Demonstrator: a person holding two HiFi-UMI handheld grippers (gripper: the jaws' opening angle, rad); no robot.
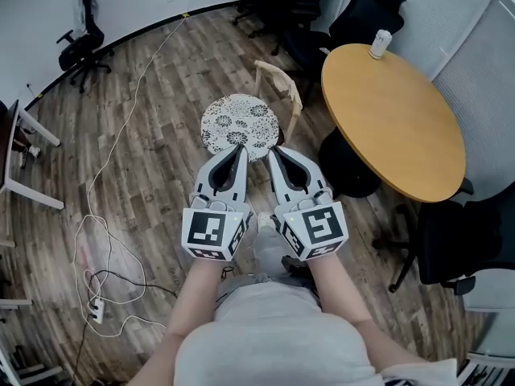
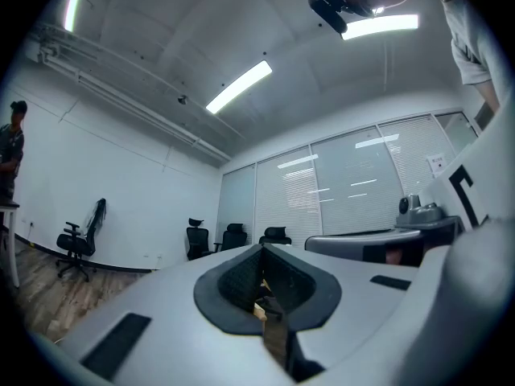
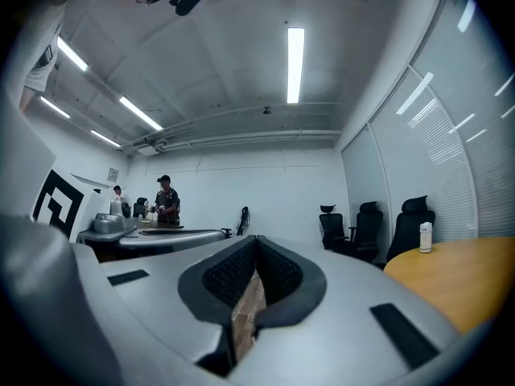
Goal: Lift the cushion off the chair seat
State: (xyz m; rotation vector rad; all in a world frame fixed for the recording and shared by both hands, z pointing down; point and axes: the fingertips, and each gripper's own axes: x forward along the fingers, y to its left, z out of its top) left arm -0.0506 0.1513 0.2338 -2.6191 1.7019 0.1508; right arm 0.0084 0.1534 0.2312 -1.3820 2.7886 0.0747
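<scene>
Cushion (image 1: 240, 125): white, dark floral print. Chair (image 1: 283, 87): pale wood. Round surface (image 1: 394, 119): honey-yellow top. Floor (image 1: 153, 119): grey-brown planks. Left gripper (image 1: 240, 148), right gripper (image 1: 272, 150): grey, with black-and-white square markers.

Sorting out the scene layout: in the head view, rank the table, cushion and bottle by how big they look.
Largest to smallest:
1. table
2. cushion
3. bottle
The gaps are clear; no ties.

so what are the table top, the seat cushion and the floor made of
Table top: likely wood laminate, smooth, even orange-tan, satin. Cushion: seemingly fabric, white with a dark flower print. Floor: wood-look planks with grain and seams; real wood or laminate, can't tell.
</scene>
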